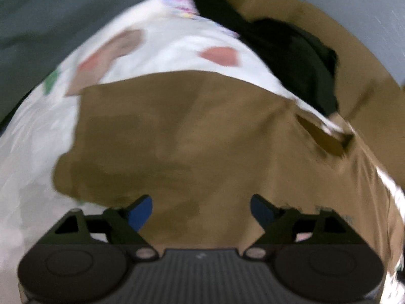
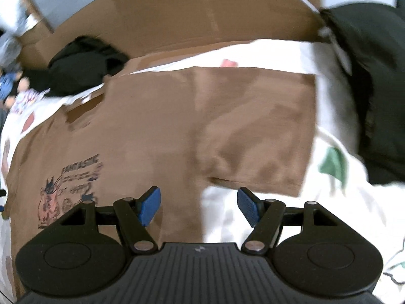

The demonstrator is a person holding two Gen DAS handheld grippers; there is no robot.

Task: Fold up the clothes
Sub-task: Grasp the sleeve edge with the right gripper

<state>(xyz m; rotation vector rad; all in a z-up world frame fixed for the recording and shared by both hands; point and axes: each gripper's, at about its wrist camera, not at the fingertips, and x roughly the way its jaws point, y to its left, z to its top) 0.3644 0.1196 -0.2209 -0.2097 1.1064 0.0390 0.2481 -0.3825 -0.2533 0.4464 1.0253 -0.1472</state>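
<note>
A brown T-shirt (image 1: 197,136) lies spread on a white patterned sheet (image 1: 33,152). In the right wrist view the same brown T-shirt (image 2: 177,126) shows a small printed drawing (image 2: 68,190) at its lower left, and one sleeve is folded over at the right. My left gripper (image 1: 201,211) hangs above the brown cloth with its blue pads wide apart and nothing between them. My right gripper (image 2: 199,206) hovers over the shirt's lower edge, where brown cloth meets white sheet; its jaws are also open and empty. Both views are blurred.
A dark garment (image 1: 298,58) lies beyond the shirt, beside a cardboard box (image 2: 189,17). Another dark cloth (image 2: 374,88) sits at the right of the right wrist view. The sheet (image 2: 336,202) carries red and green patches. Grey floor (image 1: 38,20) lies at the far left.
</note>
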